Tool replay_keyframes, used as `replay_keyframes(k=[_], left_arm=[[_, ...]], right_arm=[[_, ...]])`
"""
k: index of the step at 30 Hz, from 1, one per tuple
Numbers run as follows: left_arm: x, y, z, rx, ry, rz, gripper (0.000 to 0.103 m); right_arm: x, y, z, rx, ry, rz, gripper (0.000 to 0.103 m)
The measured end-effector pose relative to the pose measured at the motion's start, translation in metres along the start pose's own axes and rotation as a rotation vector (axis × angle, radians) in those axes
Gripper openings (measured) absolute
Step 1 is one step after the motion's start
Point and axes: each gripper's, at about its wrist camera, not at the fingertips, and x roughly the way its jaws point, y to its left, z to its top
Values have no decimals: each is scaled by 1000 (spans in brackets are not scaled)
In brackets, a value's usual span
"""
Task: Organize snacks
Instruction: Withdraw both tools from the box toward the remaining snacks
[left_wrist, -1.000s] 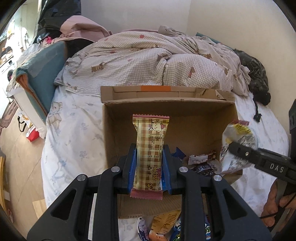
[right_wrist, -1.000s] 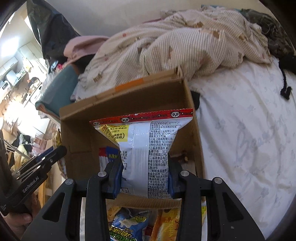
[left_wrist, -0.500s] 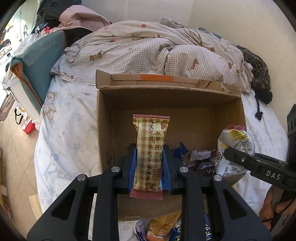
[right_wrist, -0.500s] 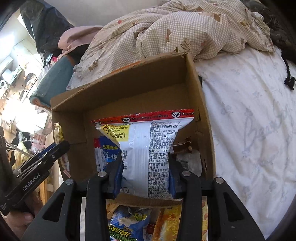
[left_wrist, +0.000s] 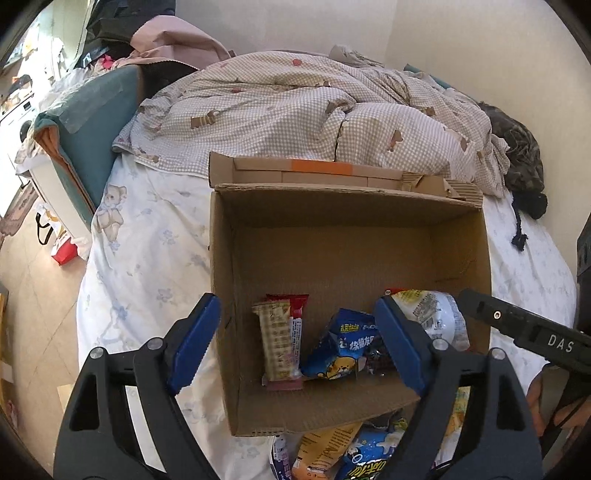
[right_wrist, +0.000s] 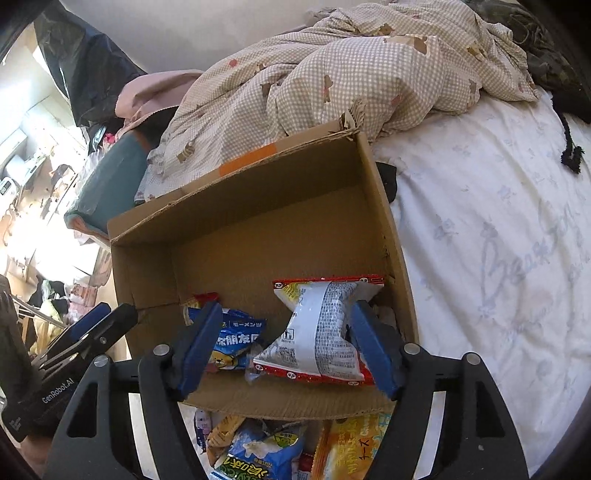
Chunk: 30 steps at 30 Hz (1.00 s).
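An open cardboard box stands on the bed. My left gripper hangs over its near left part with its jaws opening. A checked wafer bar lies loose on the box floor below them, touched by neither pad. My right gripper is over the near right part, its jaws also opening. A white bag with red edges lies tilted on the floor between them, free of the pads. A blue snack bag sits between the two.
Several more snack packets lie on the sheet in front of the box. A rumpled checked duvet is piled behind it. The bed's left edge drops to the floor. A dark garment lies far right.
Both grippers opened. The wafer bar dropped from the left one and the white bag from the right one, and both now lie in the box.
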Motion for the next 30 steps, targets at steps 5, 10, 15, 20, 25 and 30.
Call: replay_keyframes(k=[5,10,15,20,25,30], left_arm=[[-3,3,-1,-17,-4,-7,83],[-10,4,-2,-34,8,-9,83],[-26,6,-4,-26,-32,18,83],[-41,14,-9,-31,-56,62,84],[-60,16,-17,18,-106,136,93],[-72,24,-30,-4,-88,114,97]], right_arm=[[-4,2,0,-7,-4,9,75],[-12,4,0,19,-18,34,75],[-22,12,-5,-10,-29,43,75],[-37,13,-21,-6,-22,53,75],[-53,17,-34,-34,-41,40,75],[-63,9,-50,5,-30,36,75]])
